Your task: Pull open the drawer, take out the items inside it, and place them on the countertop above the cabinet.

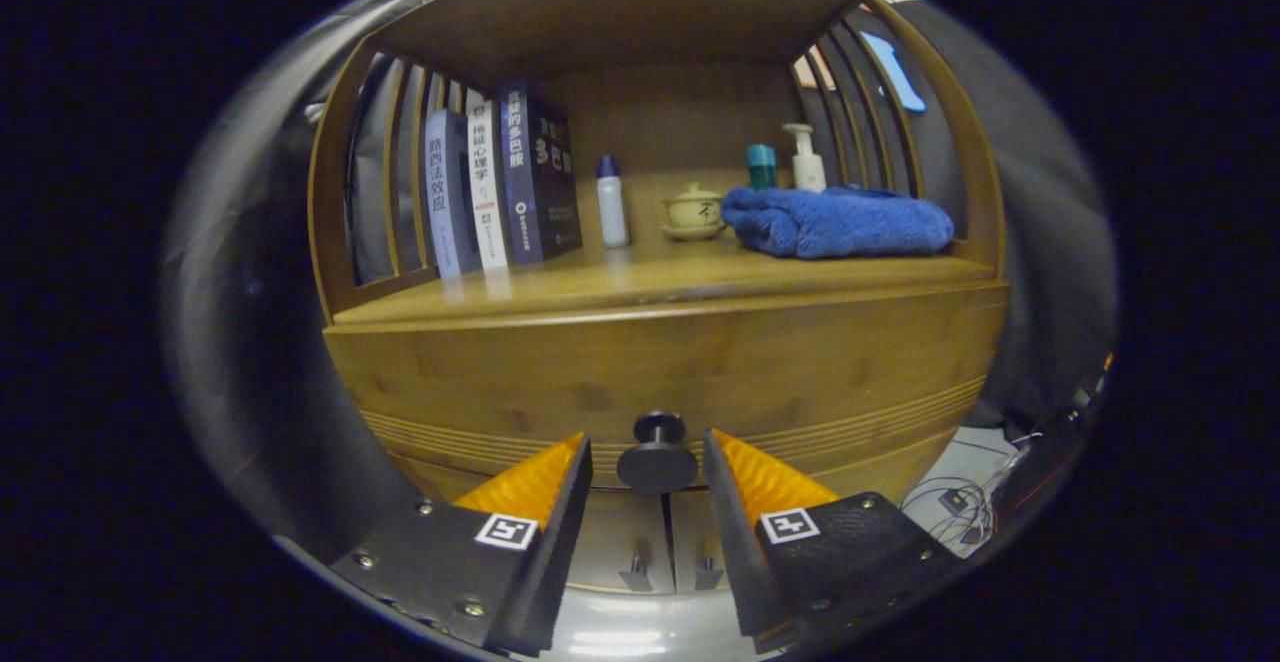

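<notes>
A wooden cabinet faces me, and its drawer front [700, 362] is flush and closed. The dark round drawer knob [657, 454] sticks out of it. My gripper [647, 452] is open, with one fingertip on each side of the knob and small gaps between the pads and the knob. The countertop [640, 282] above the drawer carries a folded blue towel [838, 220] on its right half. What lies inside the drawer is hidden.
On the countertop stand three books [500, 187] at the left, a white bottle [612, 202], a small lidded teacup [693, 212], a teal bottle [762, 166] and a pump bottle [804, 159]. Below the drawer are two cabinet doors with small handles [672, 572]. Cables [960, 502] lie on the floor to the right.
</notes>
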`<state>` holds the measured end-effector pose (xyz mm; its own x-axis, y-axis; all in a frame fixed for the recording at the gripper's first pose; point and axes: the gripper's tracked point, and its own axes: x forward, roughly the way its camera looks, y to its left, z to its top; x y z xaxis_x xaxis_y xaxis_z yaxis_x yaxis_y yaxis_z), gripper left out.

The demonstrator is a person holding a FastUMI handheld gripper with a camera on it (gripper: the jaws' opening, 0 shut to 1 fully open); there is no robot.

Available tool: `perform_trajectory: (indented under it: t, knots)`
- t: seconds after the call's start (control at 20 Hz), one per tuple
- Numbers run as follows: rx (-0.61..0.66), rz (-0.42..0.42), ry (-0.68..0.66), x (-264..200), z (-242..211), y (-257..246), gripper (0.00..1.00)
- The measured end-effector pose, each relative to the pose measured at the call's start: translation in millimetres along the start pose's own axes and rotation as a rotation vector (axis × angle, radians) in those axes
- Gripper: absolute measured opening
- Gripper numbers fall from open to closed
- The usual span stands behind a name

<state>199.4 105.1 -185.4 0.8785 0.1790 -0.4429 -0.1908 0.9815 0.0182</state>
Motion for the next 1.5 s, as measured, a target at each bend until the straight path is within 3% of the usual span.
perform_trajectory:
  t: [0.05,0.25,0.35,0.5,0.55,1.5]
  knots:
    - [0.003,-0.037,-0.001,3.1,0.4,-8.0,0.66]
    - [0.01,-0.057,0.016,20.6,0.6,-10.7,0.5]
    - [0.003,-0.064,0.018,8.4,-2.3,-10.3,0.41]
    - [-0.014,-0.078,0.02,6.7,-3.1,-9.6,0.36]
    - [-0.015,-0.077,0.027,2.9,-3.6,-10.8,0.27]
    - [0.011,-0.189,0.179,-136.2,-52.5,-5.2,0.27]
